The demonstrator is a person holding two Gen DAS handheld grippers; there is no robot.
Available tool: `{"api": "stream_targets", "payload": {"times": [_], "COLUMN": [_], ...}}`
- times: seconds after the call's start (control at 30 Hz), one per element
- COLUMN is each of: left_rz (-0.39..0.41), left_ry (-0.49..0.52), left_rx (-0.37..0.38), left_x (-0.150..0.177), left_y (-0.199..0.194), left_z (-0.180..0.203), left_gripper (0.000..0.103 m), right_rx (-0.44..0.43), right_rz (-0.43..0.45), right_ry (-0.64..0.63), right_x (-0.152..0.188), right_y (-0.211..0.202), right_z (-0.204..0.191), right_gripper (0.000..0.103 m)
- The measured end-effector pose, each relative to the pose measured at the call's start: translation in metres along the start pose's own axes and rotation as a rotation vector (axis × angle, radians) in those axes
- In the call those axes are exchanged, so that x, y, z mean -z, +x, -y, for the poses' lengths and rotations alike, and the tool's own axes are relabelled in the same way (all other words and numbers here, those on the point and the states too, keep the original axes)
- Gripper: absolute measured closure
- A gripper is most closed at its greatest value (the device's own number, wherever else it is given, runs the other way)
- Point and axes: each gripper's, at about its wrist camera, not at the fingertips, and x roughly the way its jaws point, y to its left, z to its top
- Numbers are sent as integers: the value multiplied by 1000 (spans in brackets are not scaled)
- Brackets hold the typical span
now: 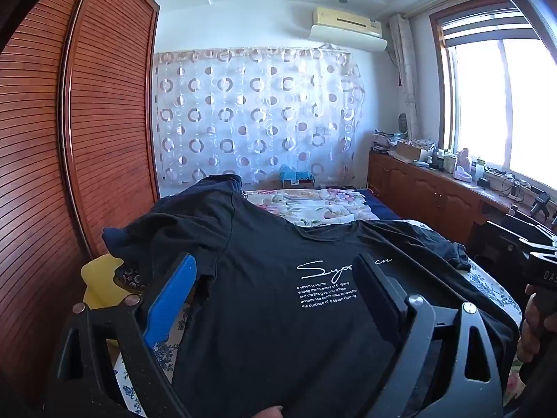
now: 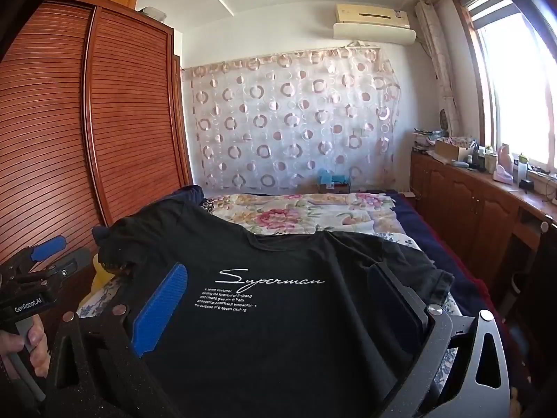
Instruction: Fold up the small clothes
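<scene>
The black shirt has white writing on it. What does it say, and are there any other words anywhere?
"Superman": big script on the shirt.
Small lines beneath: partly legible, "the purpose of e seven clothing"; the rest is too blurred.
"GenRobot.AI": on the left gripper.
"DAS": cut off, on the right gripper.

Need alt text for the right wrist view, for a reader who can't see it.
A black T-shirt with white "Superman" lettering lies spread on a floral bed, framed by the open right tongs, which grip nothing. The left tongs show at left, beside a brown slatted wardrobe.
</scene>
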Motion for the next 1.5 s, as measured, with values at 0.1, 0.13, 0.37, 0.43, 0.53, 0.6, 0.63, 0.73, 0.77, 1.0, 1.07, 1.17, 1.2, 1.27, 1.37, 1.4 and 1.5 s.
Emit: {"api": "stream_targets", "payload": {"times": [0.1,0.13,0.37,0.43,0.53,0.6,0.63,0.73,0.77,1.0,1.07,1.17,1.2,1.27,1.37,1.4,1.5], "left_rz": [2,0,3,3,4,3,3,2,3,4,4,5,4,4,4,5,5], "left_ry": [0,0,7,9,14,14,13,11,12,16,17,18,18,17,16,16,18], "left_rx": [0,3,5,4,2,1,0,4,3,5,5,5,5,3,4,4,3], "left_x": [0,0,-3,-4,-3,-5,-5,-7,-8,-8,-7,-8,-8,-8,-8,-7,-7], "left_y": [0,0,0,0,0,-4,-5,-7,-8,-10,-10,-11,-11,-10,-11,-11,-11], "left_z": [0,0,-3,-3,-1,-1,-1,-1,-1,6,7,8,8,8,8,8,8], "left_gripper": [11,11,11,11,11,11,11,11,11,11,11,11,11,11,11,11,11], "right_rx": [7,1,-1,-2,-5,-5,-6,-6,-5,-3,-3,-5,-5,-6,-5,-5,-5], "right_rz": [5,7,8,13,11,8,7,8,8,8,9,8,8,7,8,9,8], "right_ry": [-2,3,1,2,2,3,4,3,2,3,3,3,3,4,3,3,4], "right_x": [0,0,0,1,0,1,0,1,1,1,1,0,0,0,1,1,0], "right_y": [1,1,1,0,-1,-1,-1,-1,-1,-2,-2,-2,-2,-2,-2,-2,-2], "right_z": [-1,0,0,0,0,1,1,1,1,0,0,1,1,1,0,0,0], "right_gripper": [0,0,0,0,0,0,0,0,0,0,0,0,0,0,0,0,0]}}
